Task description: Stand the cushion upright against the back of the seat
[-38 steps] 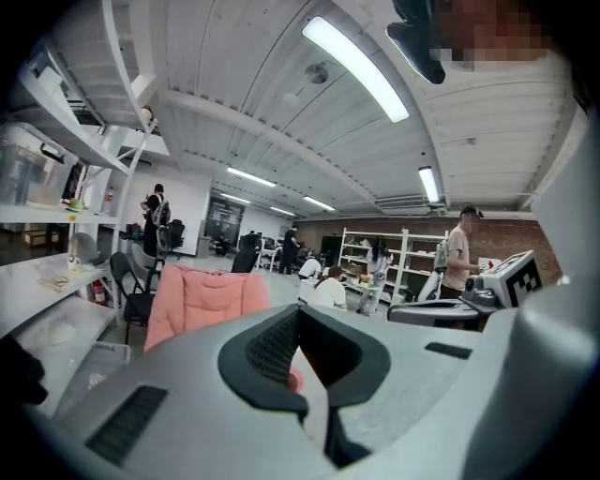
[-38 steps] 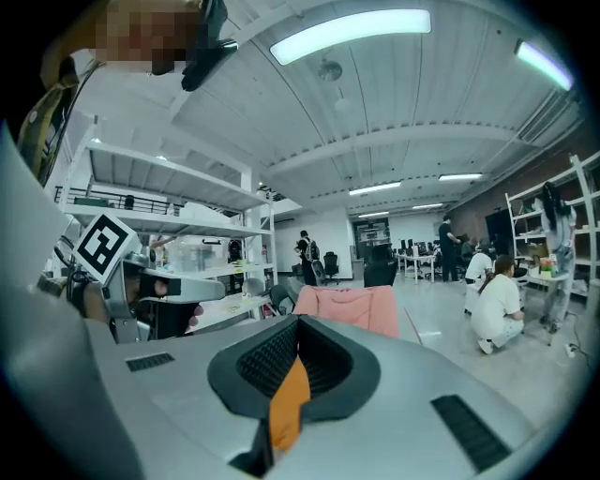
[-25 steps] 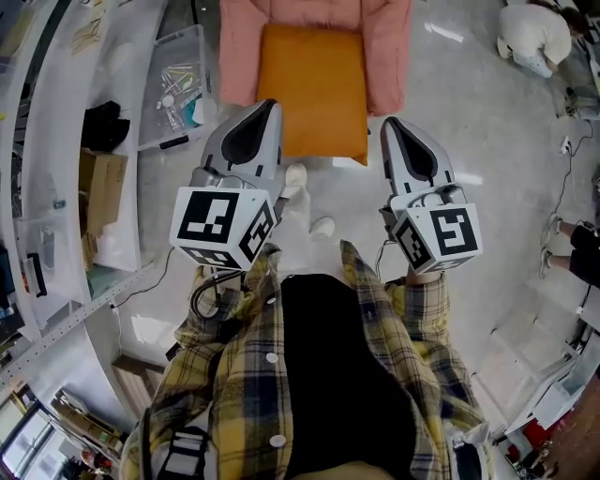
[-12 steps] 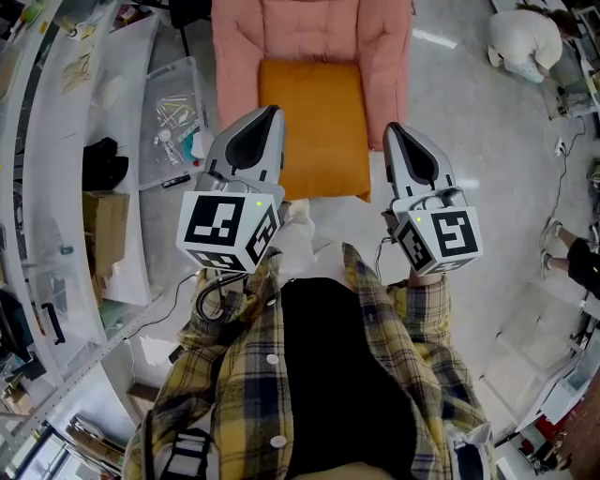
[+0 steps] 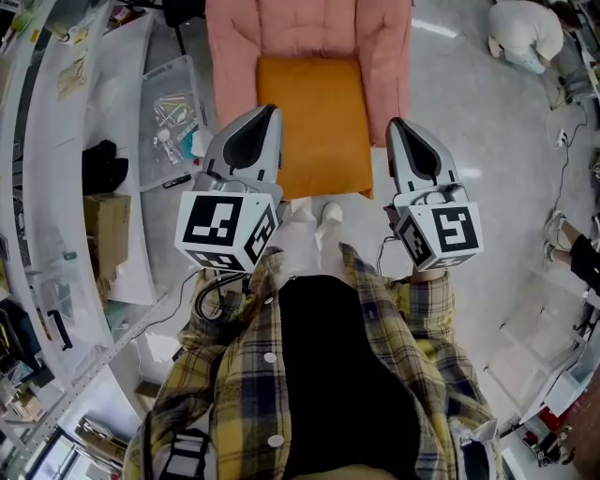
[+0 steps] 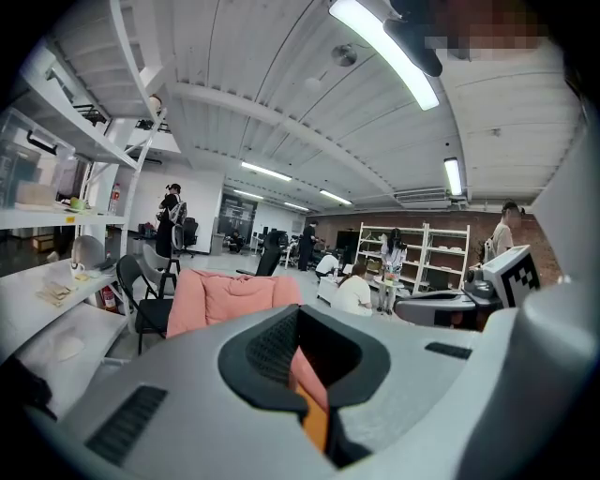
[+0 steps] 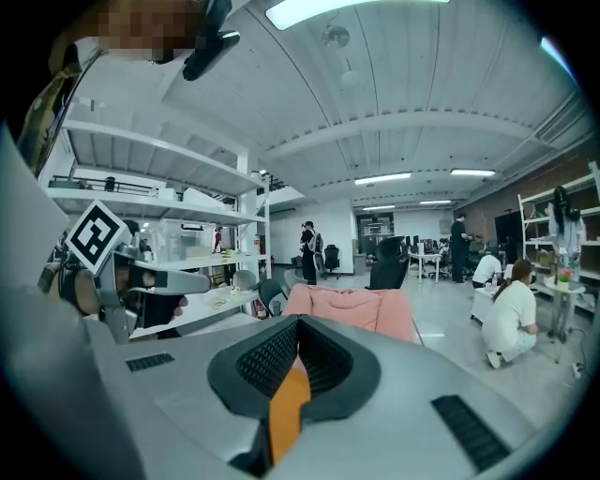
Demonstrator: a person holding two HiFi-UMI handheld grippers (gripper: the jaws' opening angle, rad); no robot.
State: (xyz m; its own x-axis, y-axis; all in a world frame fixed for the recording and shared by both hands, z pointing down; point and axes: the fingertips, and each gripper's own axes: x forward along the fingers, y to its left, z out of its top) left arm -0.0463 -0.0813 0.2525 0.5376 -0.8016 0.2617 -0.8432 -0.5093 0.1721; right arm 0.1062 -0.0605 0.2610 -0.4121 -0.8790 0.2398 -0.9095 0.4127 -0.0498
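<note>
Left side: a white shelf unit (image 5: 42, 141) runs along your left, with a cardboard box (image 5: 101, 211) on it. A clear plastic bin (image 5: 178, 70) of small items stands on the floor just beside the armchair's left arm.

Left gripper (image 5: 263, 122): held level in front of the armchair, by the near left corner of the cushion as the head view shows it. Its jaws are pressed together with nothing between them. In the left gripper view, only a sliver of orange and pink shows ahead past the notch.

Centre: the pink armchair (image 5: 309, 28) faces you. The orange cushion (image 5: 314, 117) lies flat on the seat between the two arms, its far edge at the foot of the backrest and its near edge reaching past the front ends of the arms. It is not upright. Your feet (image 5: 323, 217) stand on the floor just short of that near edge.

Right gripper (image 5: 403, 139): held level by the near right corner of the cushion. Its jaws are likewise closed on each other and empty. The right gripper view shows the armchair ahead, so this gripper is not touching the cushion.

Right side: a person in white (image 5: 527, 33) crouches on the floor, well apart from the armchair
</note>
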